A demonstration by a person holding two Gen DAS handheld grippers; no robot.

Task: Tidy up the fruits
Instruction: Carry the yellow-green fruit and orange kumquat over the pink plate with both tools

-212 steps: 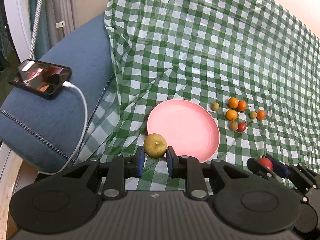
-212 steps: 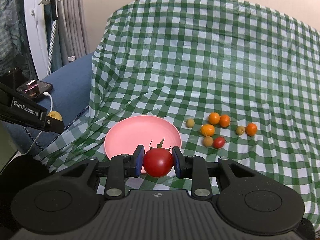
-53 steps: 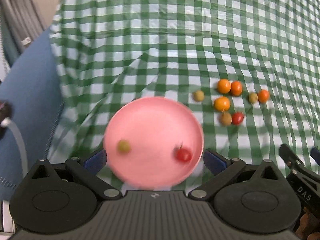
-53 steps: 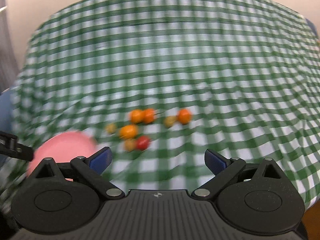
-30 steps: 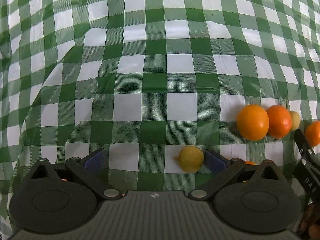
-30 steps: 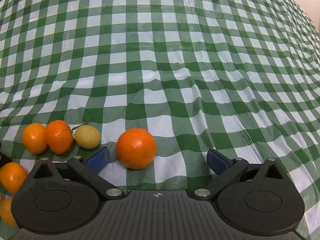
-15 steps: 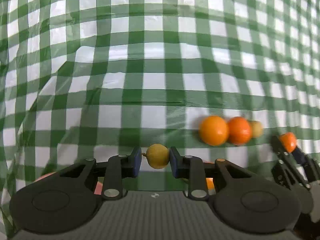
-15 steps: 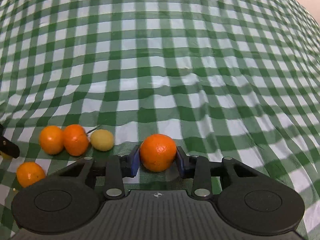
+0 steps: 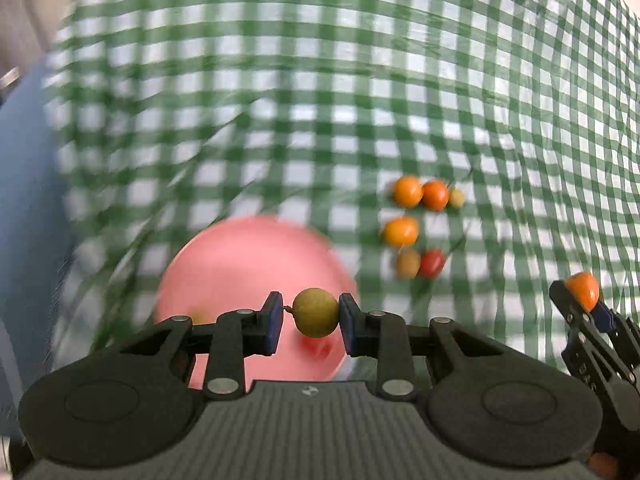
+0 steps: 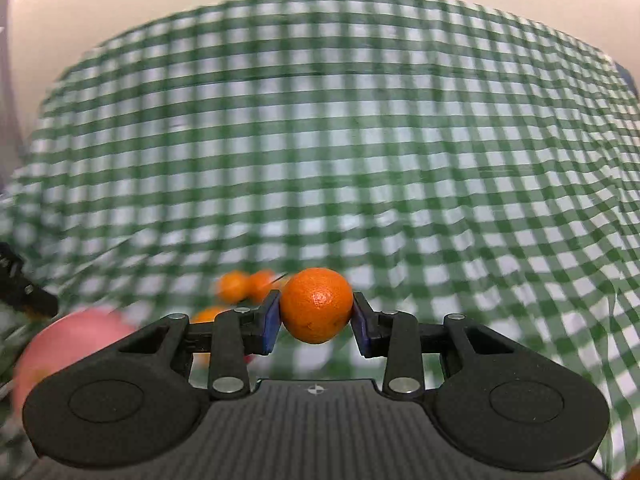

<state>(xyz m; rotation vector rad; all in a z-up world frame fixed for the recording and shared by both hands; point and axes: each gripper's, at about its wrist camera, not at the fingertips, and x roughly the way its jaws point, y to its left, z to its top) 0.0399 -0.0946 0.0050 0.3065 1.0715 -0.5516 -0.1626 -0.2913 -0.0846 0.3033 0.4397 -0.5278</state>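
Fruit in transit: my left tool [image 9: 311,317] grips a yellow-green fruit [image 9: 315,312] above the pink plate [image 9: 240,264]; my right tool [image 10: 316,317] clamps an orange [image 10: 316,304]. Lower before releasing, lest they roll.

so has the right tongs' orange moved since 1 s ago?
Yes. The orange is lifted off the checked cloth, clamped in the right tongs, and carried back and left toward the pink plate.

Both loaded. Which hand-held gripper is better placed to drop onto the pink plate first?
Left. The left hand-held gripper holds its yellow-green fruit over the pink plate; the right hand-held gripper, holding an orange, has it off to the left.
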